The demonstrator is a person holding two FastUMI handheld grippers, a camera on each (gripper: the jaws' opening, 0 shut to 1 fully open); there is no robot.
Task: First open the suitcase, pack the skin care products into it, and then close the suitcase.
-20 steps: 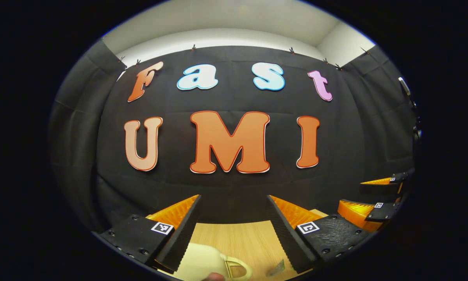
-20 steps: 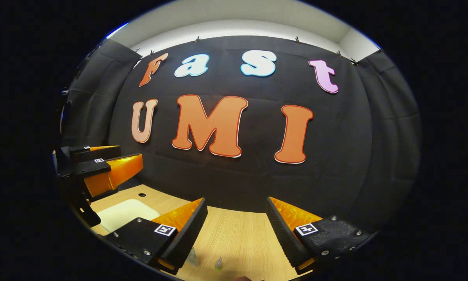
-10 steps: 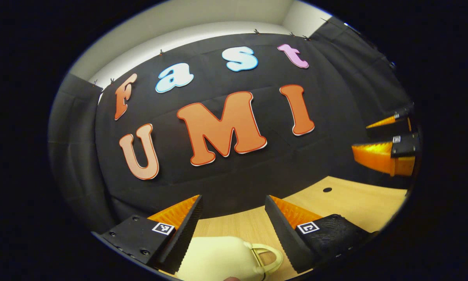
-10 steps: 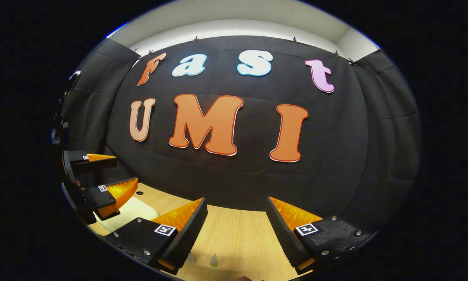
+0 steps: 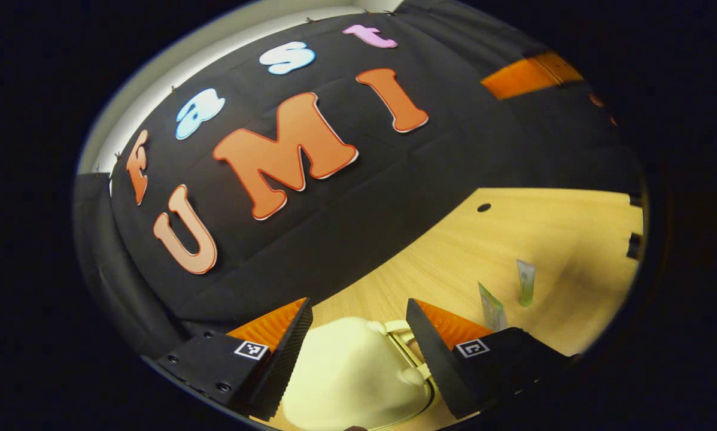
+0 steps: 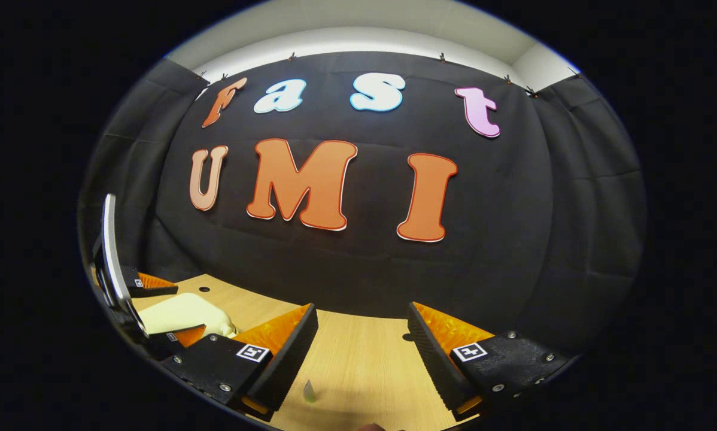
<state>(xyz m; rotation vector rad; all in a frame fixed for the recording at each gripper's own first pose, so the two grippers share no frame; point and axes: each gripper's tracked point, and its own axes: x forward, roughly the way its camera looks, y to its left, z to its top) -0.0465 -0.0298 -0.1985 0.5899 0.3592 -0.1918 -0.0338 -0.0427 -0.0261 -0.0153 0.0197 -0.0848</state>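
Left gripper [image 5: 358,332] spread wide around closed, rounded cream suitcase [image 5: 349,377]; right gripper [image 6: 361,335] spread too

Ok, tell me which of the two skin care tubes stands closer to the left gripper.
The greyish tube, right beside the left gripper's finger. The green-capped tube stands farther out on the table.

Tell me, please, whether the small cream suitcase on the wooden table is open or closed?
Closed, it seems: the cream suitcase shows one rounded shell with no gap, between the open left gripper fingers.
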